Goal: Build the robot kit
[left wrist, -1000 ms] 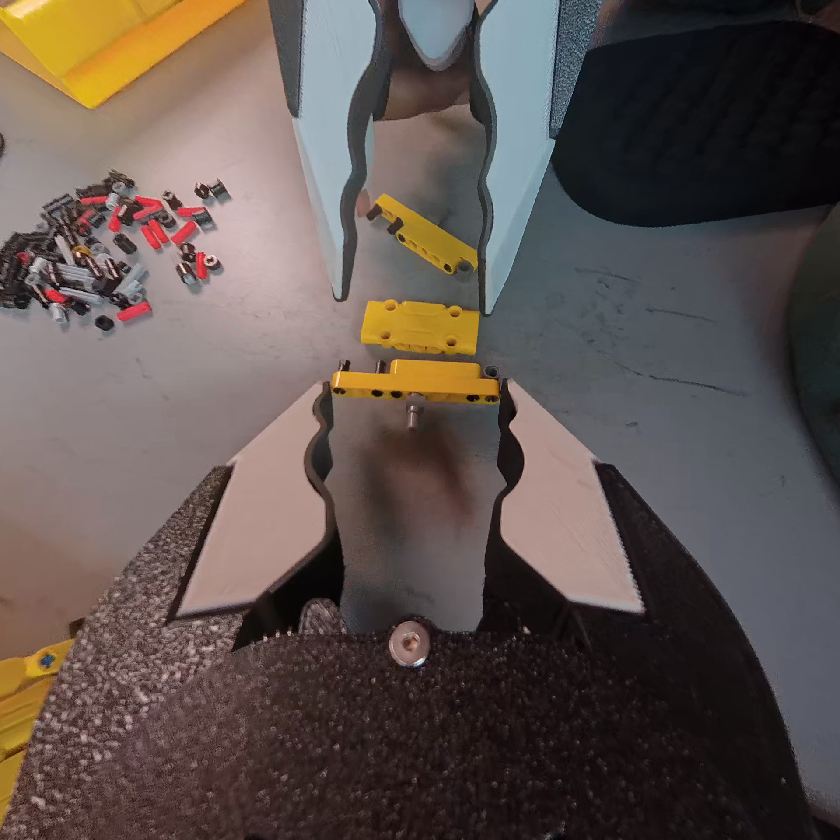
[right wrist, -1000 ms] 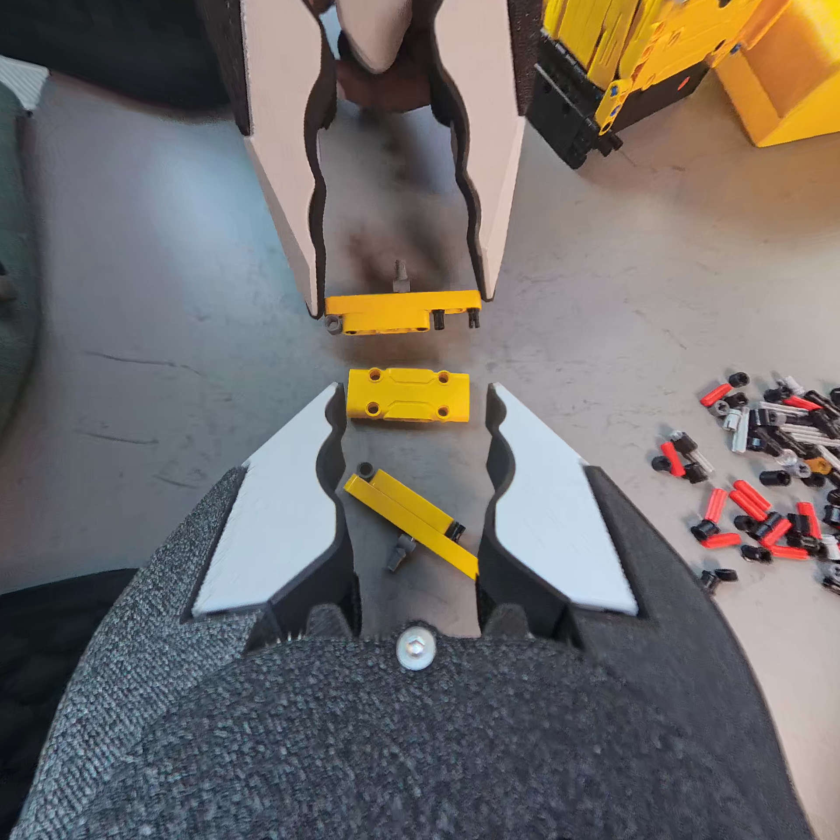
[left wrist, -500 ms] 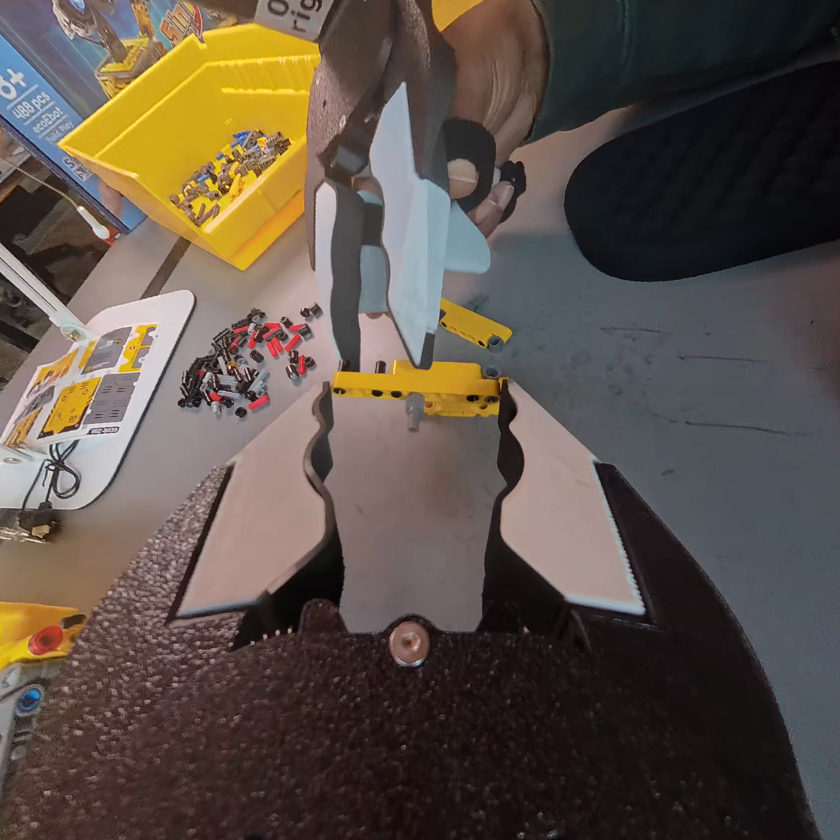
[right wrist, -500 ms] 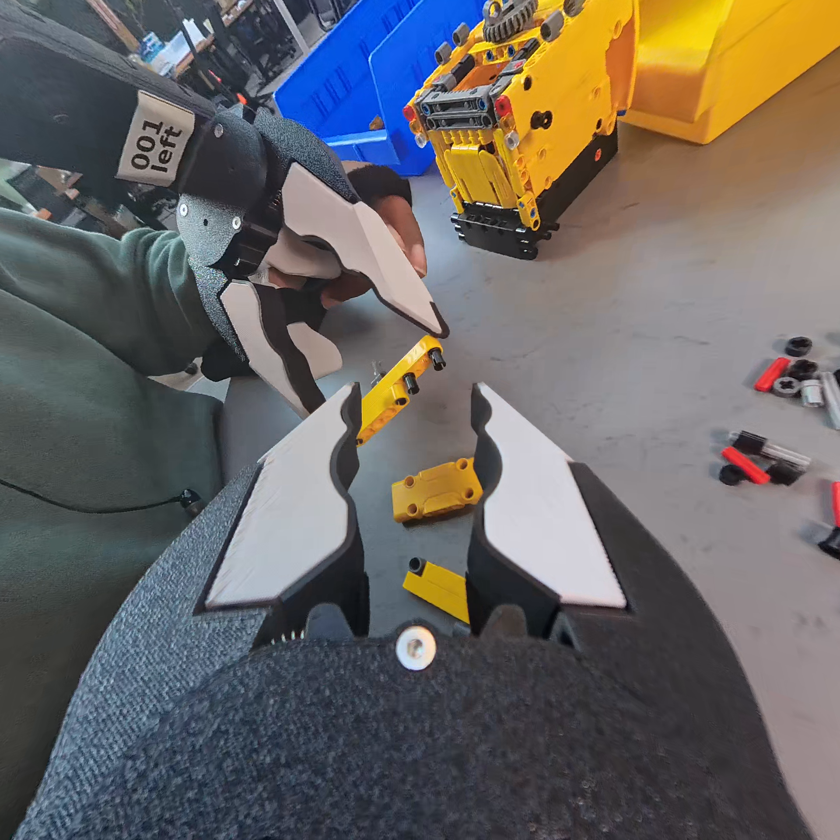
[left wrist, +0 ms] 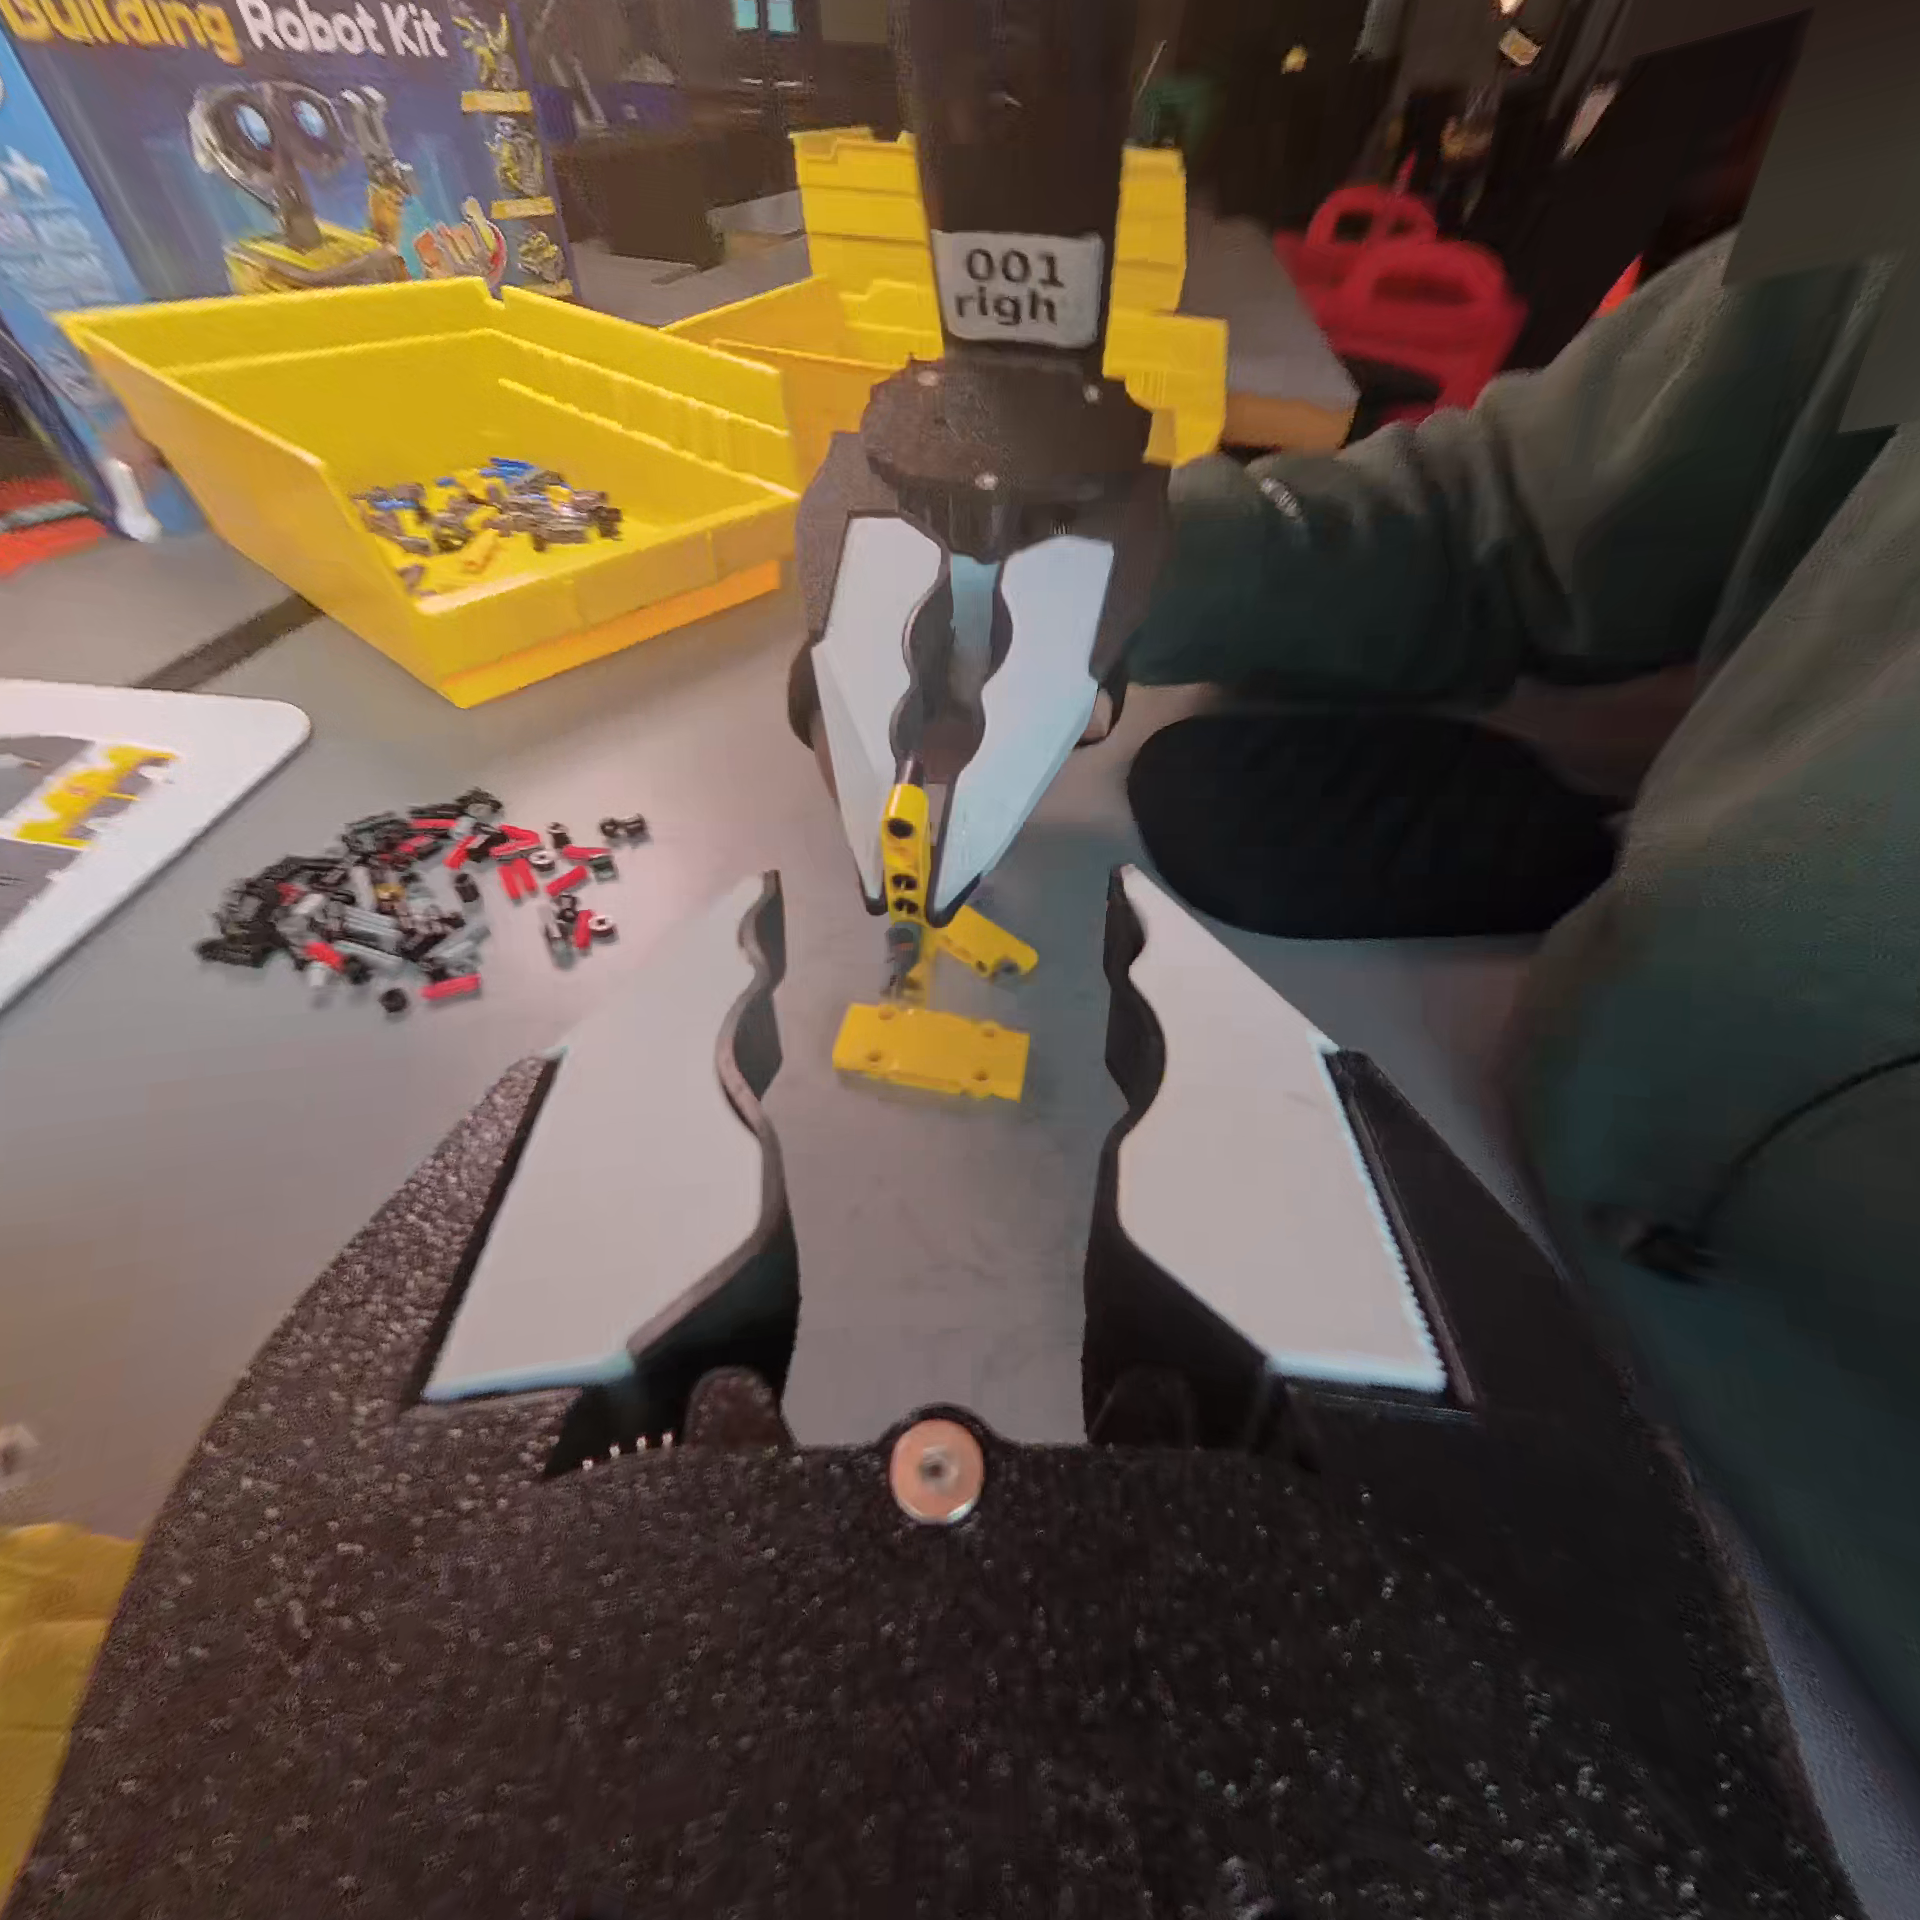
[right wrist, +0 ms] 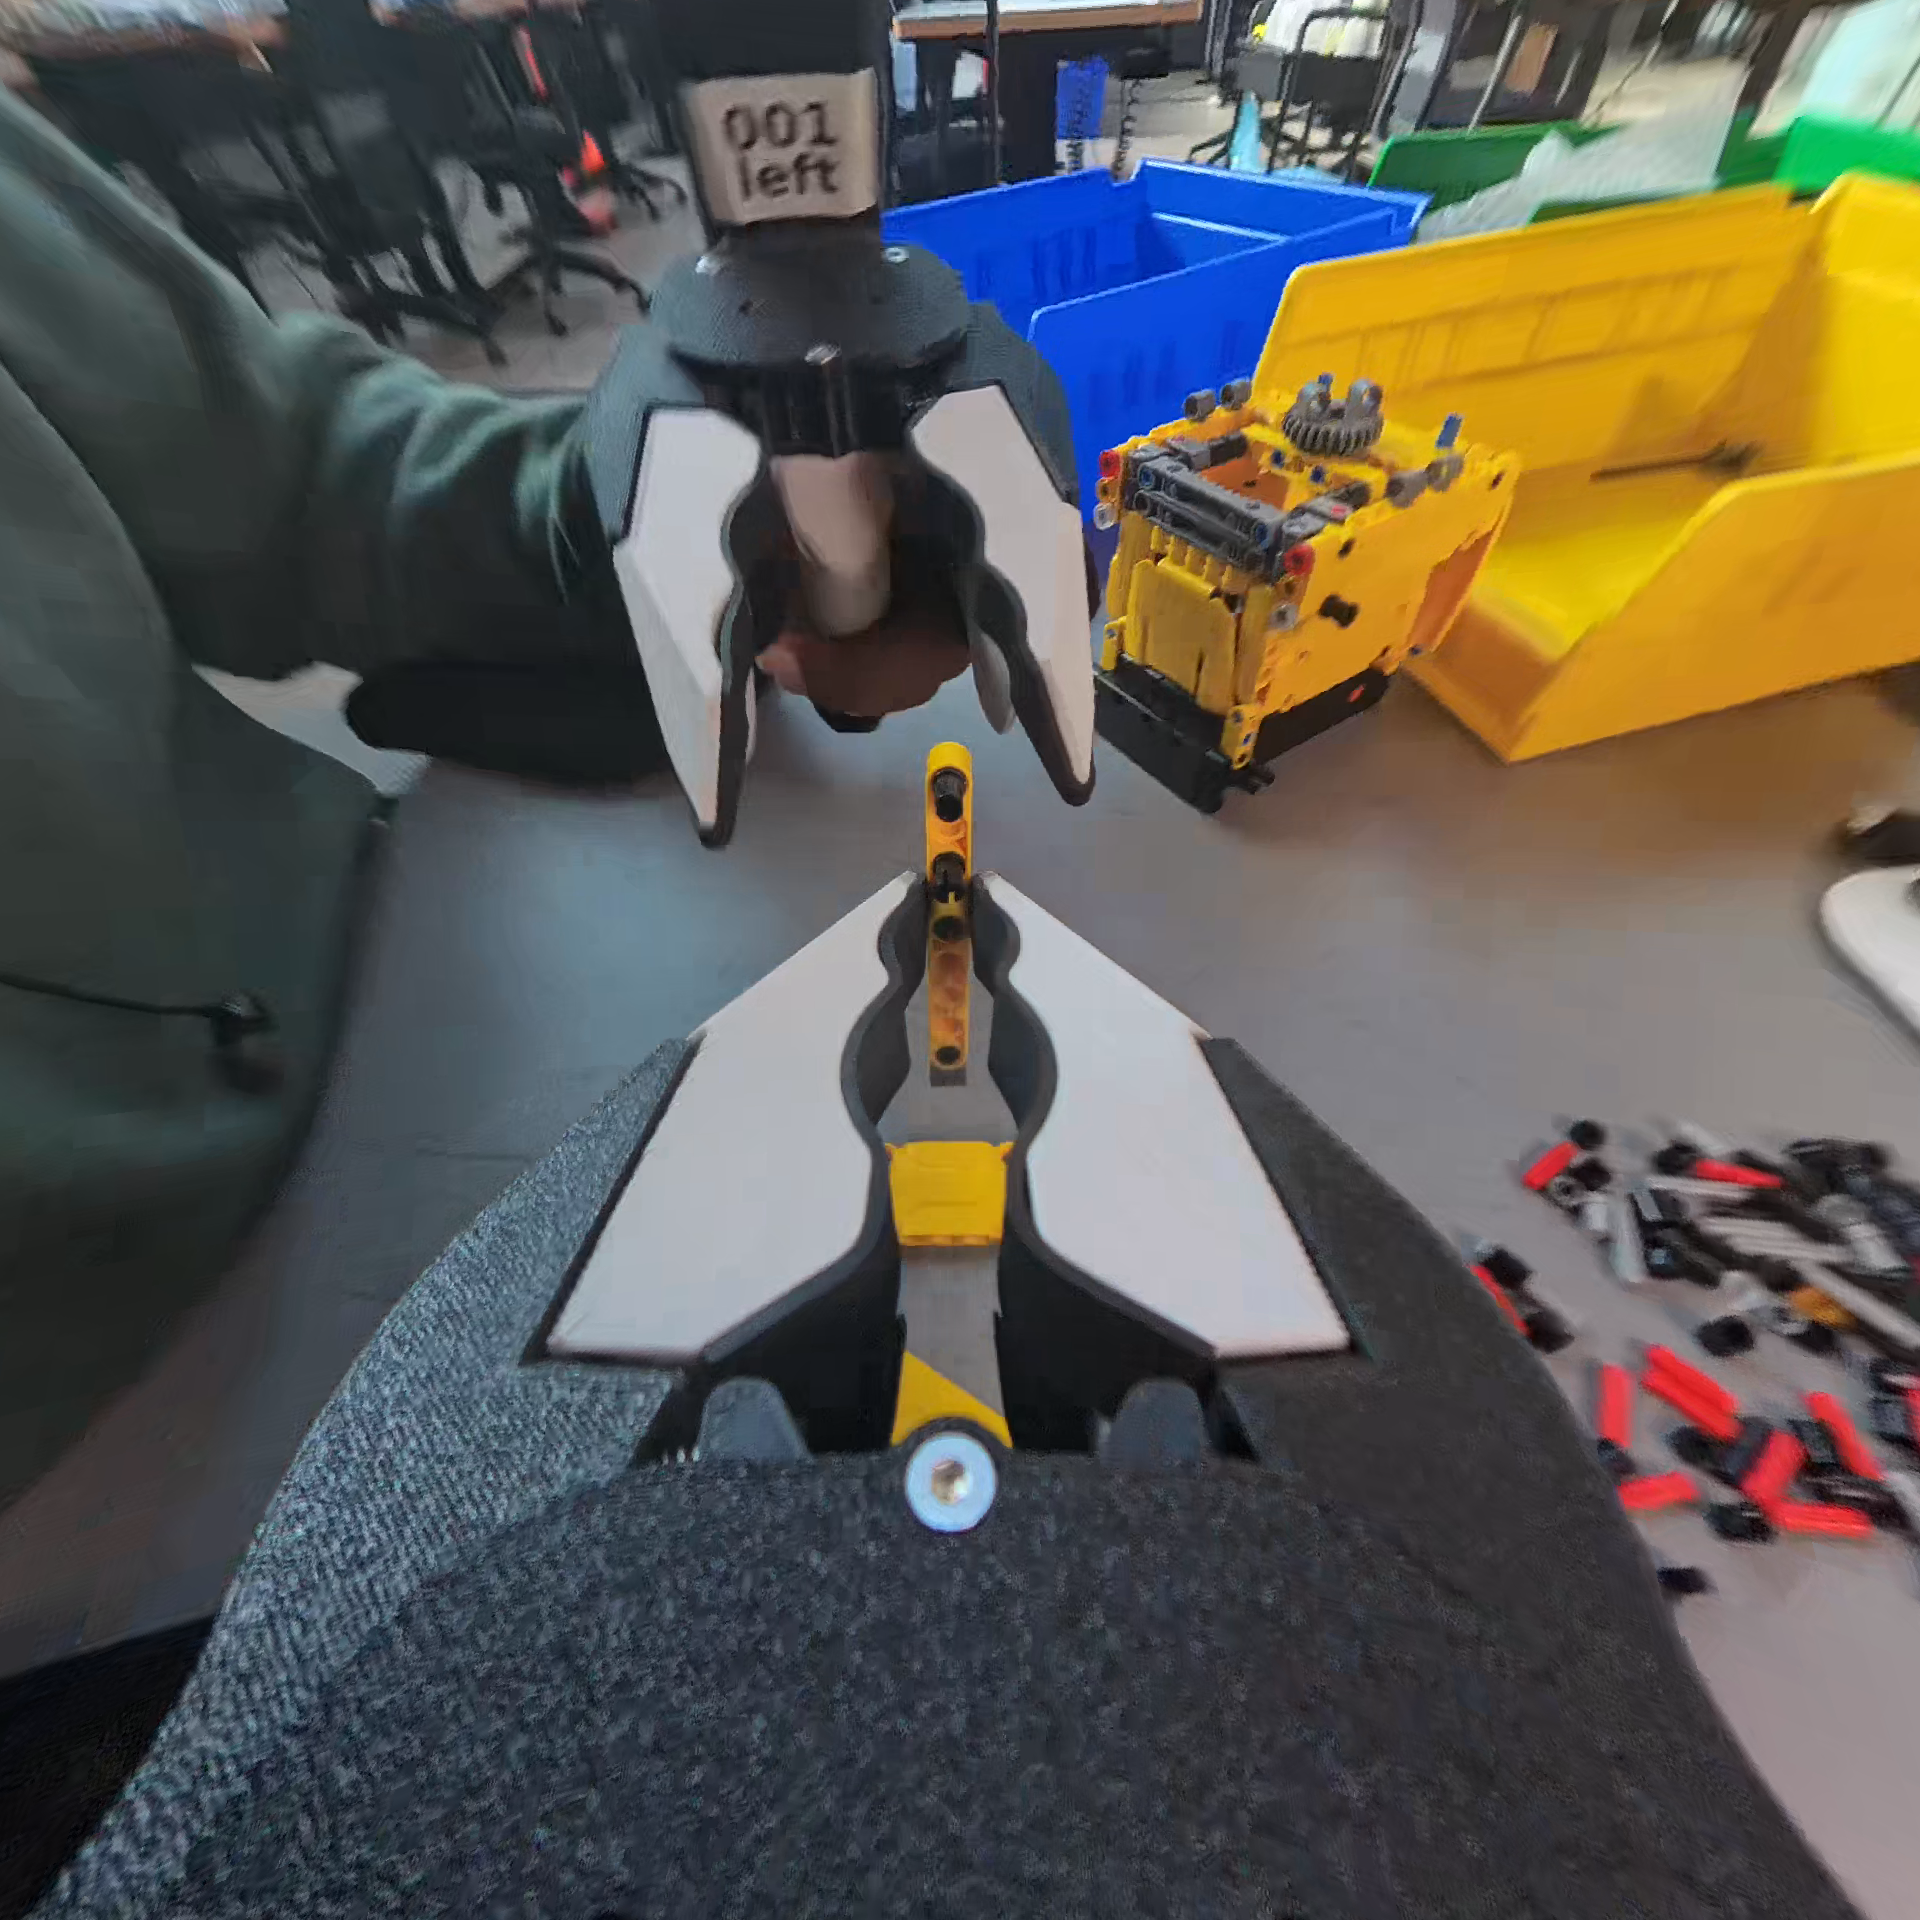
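My right gripper (right wrist: 948, 883) is shut on a thin yellow beam (right wrist: 948, 810) with black pins and holds it upright above the grey table. It also shows in the left wrist view (left wrist: 914, 914), where the beam (left wrist: 904, 842) stands between its fingers. My left gripper (left wrist: 945, 883) is open and empty, just short of the beam; in the right wrist view (right wrist: 896, 810) it faces me with its jaws wide. A flat yellow panel (left wrist: 935, 1055) and a second yellow beam (left wrist: 987, 940) lie on the table below the held beam.
A pile of small black, red and grey parts (left wrist: 416, 904) lies nearby. Yellow bins (left wrist: 416, 499) (right wrist: 1662, 468), blue bins (right wrist: 1143, 260) and a yellow block model (right wrist: 1278, 582) stand behind. A white sheet (left wrist: 104, 810), a black pad (left wrist: 1351, 821) and green sleeves (right wrist: 208, 623) border the space. My left and right fingertips are right by each other.
The left gripper held the pinned yellow beam level; it has let go, opened and drawn back. The right gripper has shut on that beam and holds it upright. Both grippers have tilted up from the table.
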`<move>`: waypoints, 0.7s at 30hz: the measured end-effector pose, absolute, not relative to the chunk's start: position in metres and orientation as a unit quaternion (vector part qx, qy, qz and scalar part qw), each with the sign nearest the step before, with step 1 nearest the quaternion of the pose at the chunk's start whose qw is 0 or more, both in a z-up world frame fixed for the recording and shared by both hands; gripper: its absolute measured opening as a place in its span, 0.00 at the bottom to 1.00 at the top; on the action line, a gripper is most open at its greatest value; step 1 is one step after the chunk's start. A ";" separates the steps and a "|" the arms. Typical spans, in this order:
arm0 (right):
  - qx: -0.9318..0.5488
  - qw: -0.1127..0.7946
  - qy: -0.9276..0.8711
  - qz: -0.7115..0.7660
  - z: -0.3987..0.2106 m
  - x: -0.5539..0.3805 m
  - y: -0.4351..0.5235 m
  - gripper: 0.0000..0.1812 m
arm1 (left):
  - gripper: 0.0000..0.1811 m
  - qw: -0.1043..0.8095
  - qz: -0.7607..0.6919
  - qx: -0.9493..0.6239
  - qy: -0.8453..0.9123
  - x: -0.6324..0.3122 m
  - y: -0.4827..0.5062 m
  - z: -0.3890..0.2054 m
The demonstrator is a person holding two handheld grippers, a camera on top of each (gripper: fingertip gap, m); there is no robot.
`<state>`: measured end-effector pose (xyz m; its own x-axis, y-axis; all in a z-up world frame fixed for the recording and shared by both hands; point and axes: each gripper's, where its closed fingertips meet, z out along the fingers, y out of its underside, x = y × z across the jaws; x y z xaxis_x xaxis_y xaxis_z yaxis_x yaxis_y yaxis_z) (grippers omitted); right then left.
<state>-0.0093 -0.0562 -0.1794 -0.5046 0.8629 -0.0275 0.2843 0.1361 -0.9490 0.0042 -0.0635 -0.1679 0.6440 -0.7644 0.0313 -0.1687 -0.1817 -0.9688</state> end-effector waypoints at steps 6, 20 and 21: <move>-0.265 0.475 -0.767 0.339 -0.191 -0.017 -0.065 0.04 | 0.20 0.517 -0.318 -0.718 0.341 0.002 -0.075 -0.172; -0.346 0.367 -0.815 0.286 -0.238 -0.008 -0.037 0.23 | 0.04 0.482 0.059 -0.706 0.516 -0.016 -0.062 -0.228; -0.362 0.337 -0.818 0.294 -0.241 -0.003 -0.036 0.26 | 0.04 0.476 0.062 -0.703 0.524 -0.013 -0.063 -0.230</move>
